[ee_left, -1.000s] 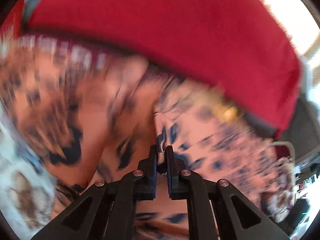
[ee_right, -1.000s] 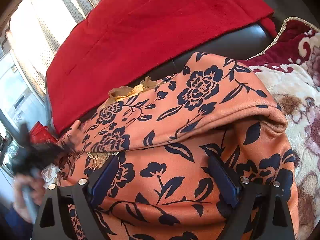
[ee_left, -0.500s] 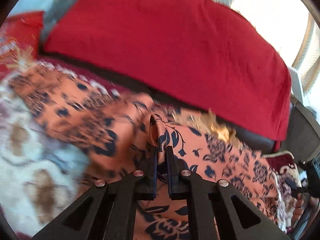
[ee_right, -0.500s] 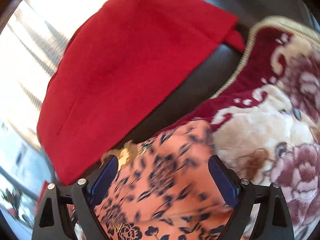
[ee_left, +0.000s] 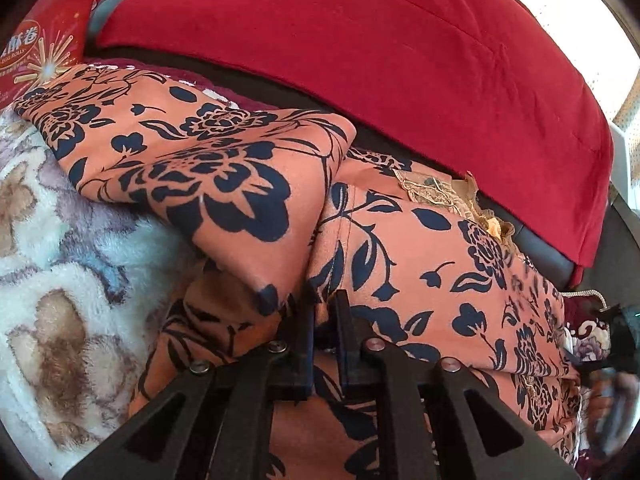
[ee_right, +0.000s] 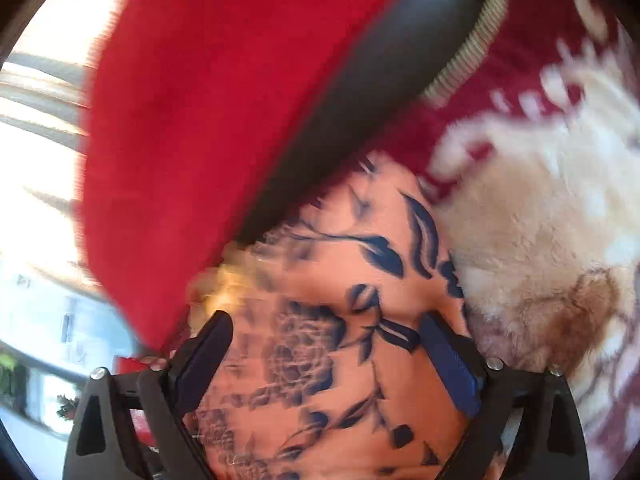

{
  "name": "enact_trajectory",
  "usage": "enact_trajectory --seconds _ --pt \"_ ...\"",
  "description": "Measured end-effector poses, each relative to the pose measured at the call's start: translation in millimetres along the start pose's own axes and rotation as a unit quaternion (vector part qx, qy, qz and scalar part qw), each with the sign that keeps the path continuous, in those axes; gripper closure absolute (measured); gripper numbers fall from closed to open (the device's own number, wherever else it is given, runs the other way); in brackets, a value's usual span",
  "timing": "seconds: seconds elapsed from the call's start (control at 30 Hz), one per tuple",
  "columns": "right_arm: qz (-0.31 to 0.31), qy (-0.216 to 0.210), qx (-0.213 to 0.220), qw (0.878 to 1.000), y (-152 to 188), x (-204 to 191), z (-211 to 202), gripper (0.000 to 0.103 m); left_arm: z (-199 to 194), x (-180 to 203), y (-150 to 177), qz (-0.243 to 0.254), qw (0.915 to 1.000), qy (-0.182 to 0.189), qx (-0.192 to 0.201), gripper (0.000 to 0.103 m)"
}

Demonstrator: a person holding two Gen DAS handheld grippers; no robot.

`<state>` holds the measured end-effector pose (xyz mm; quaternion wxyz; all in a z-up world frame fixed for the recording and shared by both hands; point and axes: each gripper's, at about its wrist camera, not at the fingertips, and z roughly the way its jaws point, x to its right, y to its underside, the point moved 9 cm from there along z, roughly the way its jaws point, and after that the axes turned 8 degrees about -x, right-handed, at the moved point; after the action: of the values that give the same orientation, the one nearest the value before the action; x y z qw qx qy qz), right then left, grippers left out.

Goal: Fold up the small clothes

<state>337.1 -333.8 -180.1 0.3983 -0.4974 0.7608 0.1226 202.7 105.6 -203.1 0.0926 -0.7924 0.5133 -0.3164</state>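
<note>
Left wrist view: The left gripper has its jaws nearly together, pinching a fold of the orange floral garment. The garment lies on a plush floral blanket, in front of a red cover draped over a dark cushion edge. One panel of the garment is folded across and lies on the left half, with its edge ending at the gripper. A lace trim shows at the far right edge. Judgement: at least one fold is in place; the cloth remains bulky and creased, so further folds and flattening are likely left. A red package stands at the far left. It carries large Chinese characters that cannot be read with confidence, and small Latin text that appears to read "EGG ROLLS".

Right wrist view: The picture is blurred by motion. The right gripper has its jaws wide apart and holds nothing; the garment lies between and beyond the fingers. The blanket is to the right, the red cover far left. No writing is legible here.
</note>
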Motion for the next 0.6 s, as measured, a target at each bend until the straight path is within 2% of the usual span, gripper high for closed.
enact_trajectory --seconds 0.07,0.2,0.23,0.27,0.3,0.37,0.43,0.5,0.6 --pt "-0.013 0.017 0.019 1.000 -0.8 -15.1 -11.1 0.008 1.5 0.3 -1.2 -0.001 1.0000 0.002 0.001 0.092" --pt "-0.107 -0.003 0.036 0.994 -1.6 -56.6 -15.3 0.008 0.9 2.2 -0.2 0.000 1.0000 0.002 0.003 0.092" --pt "-0.114 0.048 0.031 0.992 -9.3 -40.7 -2.0 0.007 0.4 1.8 0.0 -0.001 1.0000 0.004 0.003 0.092" --pt "-0.089 0.106 0.018 0.990 -15.3 -15.6 10.5 0.007 0.9 1.5 0.0 -0.002 1.0000 0.005 0.003 0.091" --pt "-0.033 0.140 0.004 0.990 -18.3 14.4 19.2 0.007 0.4 1.1 0.0 -0.003 1.0000 0.006 0.003 0.091" --pt "-0.018 0.117 0.040 0.992 -19.0 7.5 1.7 0.008 0.9 0.7 0.1 -0.003 1.0000 0.006 0.002 0.091" --pt "-0.033 0.104 0.055 0.992 -6.2 -10.4 -16.0 0.008 1.6 0.2 0.4 -0.004 1.0000 0.008 0.002 0.091" --pt "-0.079 0.119 0.096 0.985 22.4 -29.1 -37.8 0.007 1.7 -0.1 0.4 -0.004 0.9999 0.010 0.002 0.091" --pt "-0.176 0.165 0.107 0.965 70.9 -47.4 -38.3 0.007 0.6 0.7 0.8 -0.002 1.0000 0.007 0.003 0.091"
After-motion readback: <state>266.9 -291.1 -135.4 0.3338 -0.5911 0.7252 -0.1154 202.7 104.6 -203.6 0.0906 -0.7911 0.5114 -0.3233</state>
